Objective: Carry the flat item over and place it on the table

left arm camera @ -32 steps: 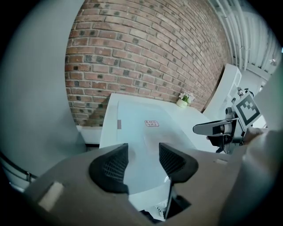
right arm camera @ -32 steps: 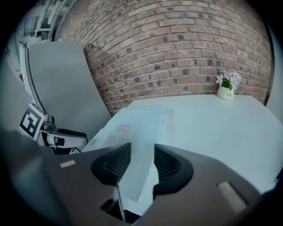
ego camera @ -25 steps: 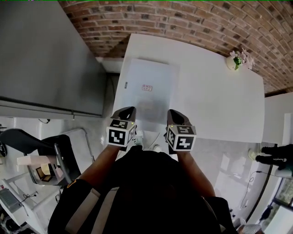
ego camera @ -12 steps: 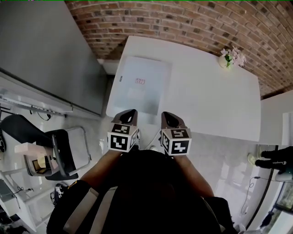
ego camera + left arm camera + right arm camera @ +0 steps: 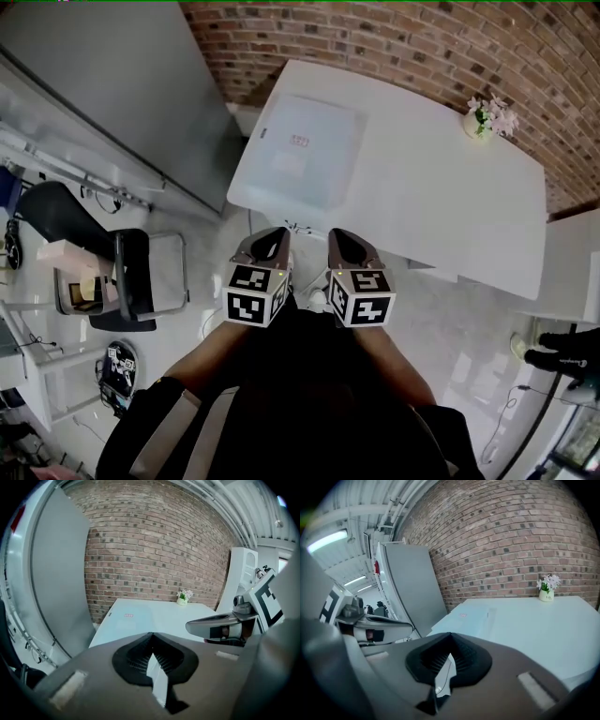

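Flat item (image 5: 305,150) lies on the left end of the desk (image 5: 441,197), so placing looks finished; left claw (image 5: 270,236) and right claw (image 5: 342,238), both closed and empty, hang off its near edge, needing only to stay clear.

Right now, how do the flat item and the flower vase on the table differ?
The flat item lies flat at the left end of the table; the flower vase stands upright at the far right corner. The flat item covers a broad patch; the flower vase is small. Both rest on the same white table.
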Demonstrator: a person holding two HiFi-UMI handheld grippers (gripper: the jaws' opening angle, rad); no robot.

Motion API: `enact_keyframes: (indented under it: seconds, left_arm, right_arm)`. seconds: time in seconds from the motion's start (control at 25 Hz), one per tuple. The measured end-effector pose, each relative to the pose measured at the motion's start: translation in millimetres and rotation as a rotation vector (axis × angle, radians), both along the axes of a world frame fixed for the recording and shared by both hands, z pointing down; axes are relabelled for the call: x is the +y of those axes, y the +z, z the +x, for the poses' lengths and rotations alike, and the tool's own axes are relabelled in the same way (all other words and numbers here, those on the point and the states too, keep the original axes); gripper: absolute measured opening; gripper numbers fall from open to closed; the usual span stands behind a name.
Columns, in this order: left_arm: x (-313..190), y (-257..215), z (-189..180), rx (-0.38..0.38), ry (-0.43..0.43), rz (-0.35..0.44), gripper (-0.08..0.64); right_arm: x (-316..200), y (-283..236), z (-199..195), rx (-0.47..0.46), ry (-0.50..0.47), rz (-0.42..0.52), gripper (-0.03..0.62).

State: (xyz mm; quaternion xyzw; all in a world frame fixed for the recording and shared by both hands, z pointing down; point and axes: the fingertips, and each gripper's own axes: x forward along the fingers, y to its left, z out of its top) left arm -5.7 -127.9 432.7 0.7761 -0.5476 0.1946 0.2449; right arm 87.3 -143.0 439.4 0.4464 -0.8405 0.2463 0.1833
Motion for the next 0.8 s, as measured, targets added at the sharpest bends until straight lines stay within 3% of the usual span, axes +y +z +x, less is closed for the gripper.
enact_keyframes:
  seconds: [0.36,0.56,0.8]
  left_arm:
    - [44.6,-8.9,-30.9,0.018,-0.102,0.006,0.003]
    - [58.1,-25.4,-47.6,0.037,-0.11,0.057,0.003]
    - [101.2,-30.3,-95.1,0.039,-0.112,0.079,0.003]
  right_arm:
    - [36.2,-8.8,-36.2,-0.019,-0.091,0.013,0.002]
    - [52.9,-17.2,-61.6,0.0,-0.121,0.037,0.002]
    - [87.0,-19.8,-106.6,0.01,-0.099,0.045,0.002]
